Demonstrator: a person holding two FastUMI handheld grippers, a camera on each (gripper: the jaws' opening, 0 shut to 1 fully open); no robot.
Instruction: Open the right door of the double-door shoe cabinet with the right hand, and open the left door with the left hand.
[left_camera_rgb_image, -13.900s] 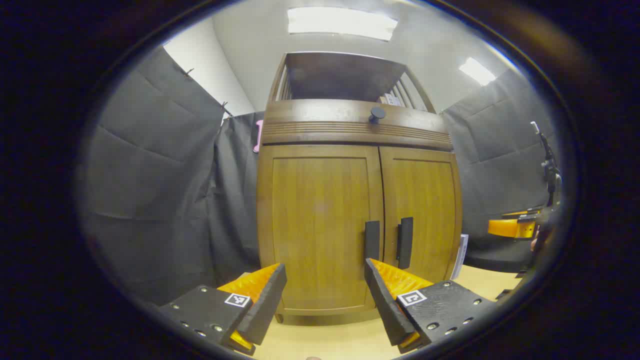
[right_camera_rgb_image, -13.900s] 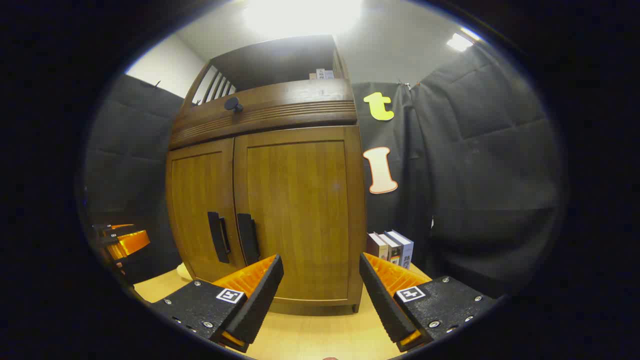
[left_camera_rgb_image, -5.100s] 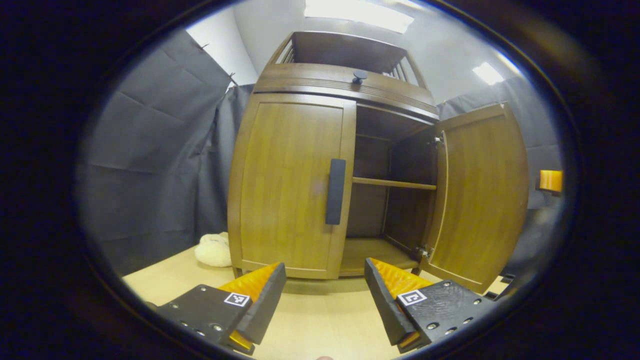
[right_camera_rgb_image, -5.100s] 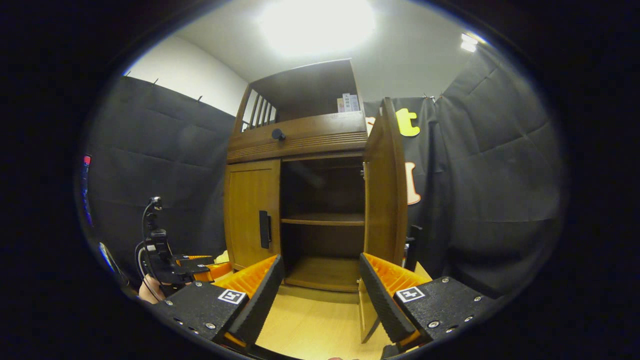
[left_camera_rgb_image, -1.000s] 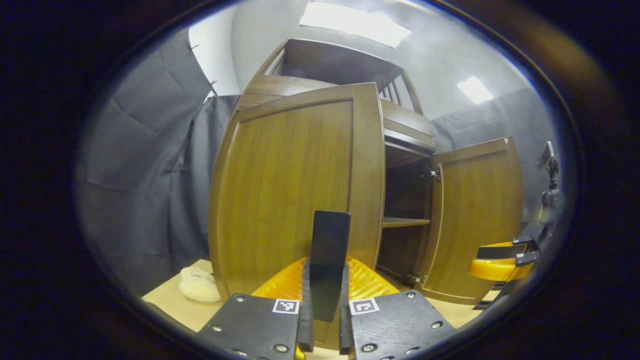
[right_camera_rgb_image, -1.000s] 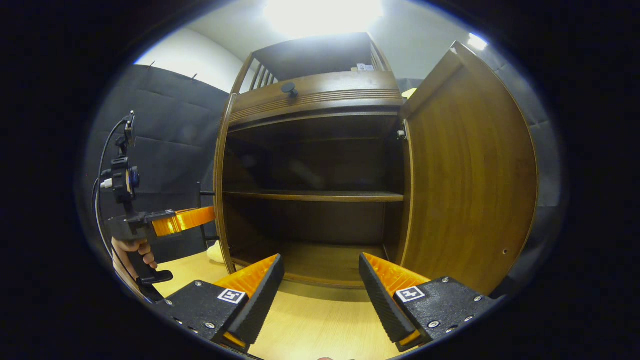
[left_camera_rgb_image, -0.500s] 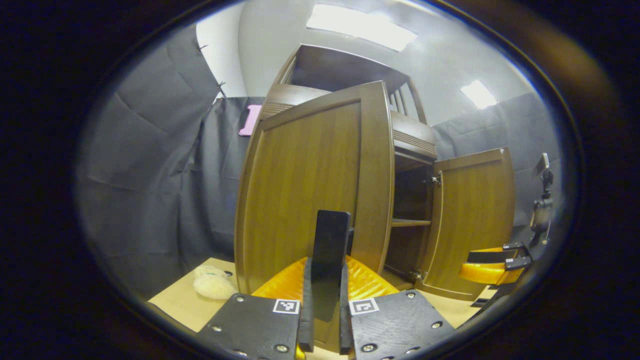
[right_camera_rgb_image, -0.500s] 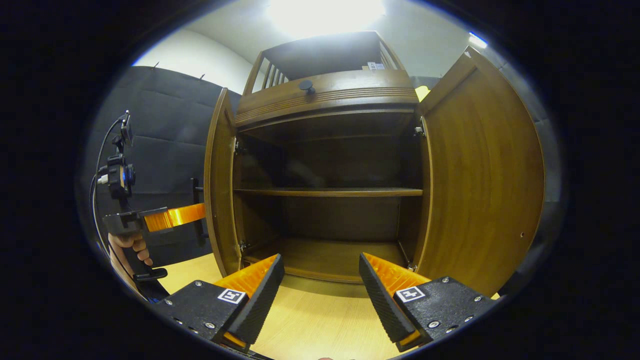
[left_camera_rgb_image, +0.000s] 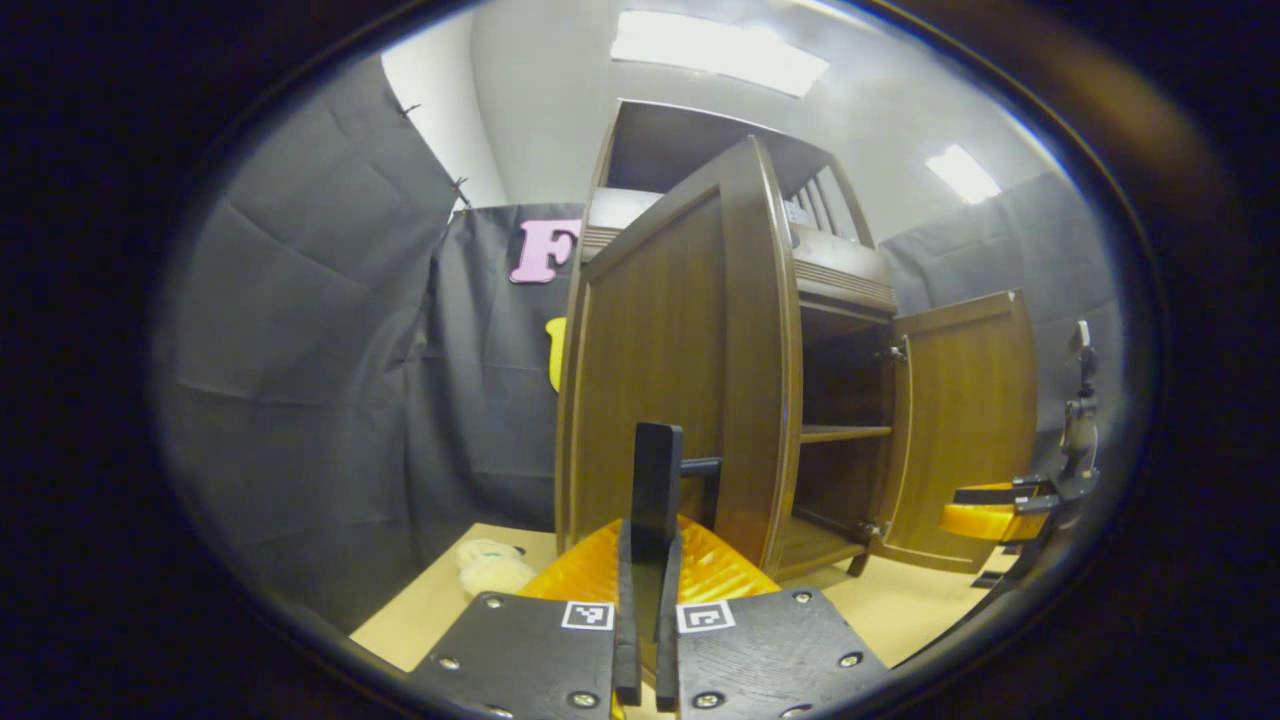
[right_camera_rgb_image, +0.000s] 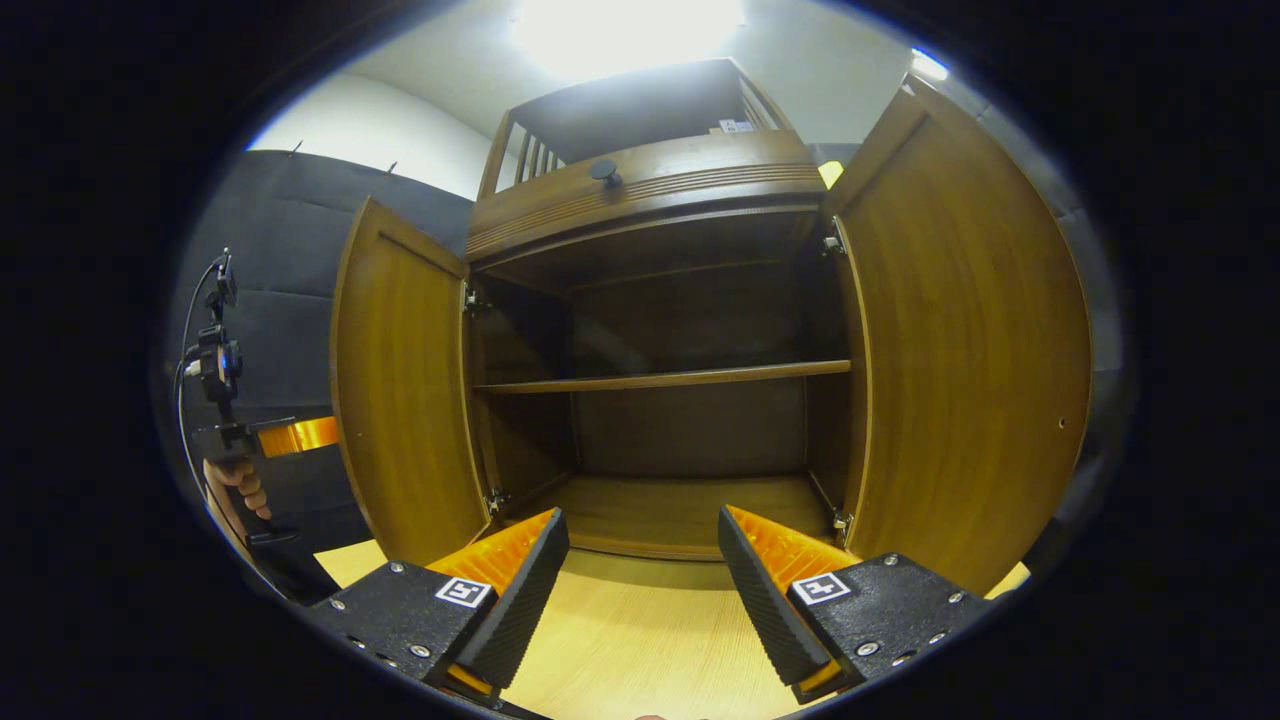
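I see the brown wooden double-door shoe cabinet (right_camera_rgb_image: 650, 200) on the pale table (right_camera_rgb_image: 640, 640), its right door (right_camera_rgb_image: 960, 360) and left door (right_camera_rgb_image: 400, 400) both swung wide. My left tool (left_camera_rgb_image: 645, 640) grips the left door's flat black handle (left_camera_rgb_image: 655, 490), my right tool (right_camera_rgb_image: 640, 590) hangs spread and empty; next, I judge, release.

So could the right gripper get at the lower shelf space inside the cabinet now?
Probably yes: the right gripper is open, facing the cabinet floor, and both doors stand swung aside.
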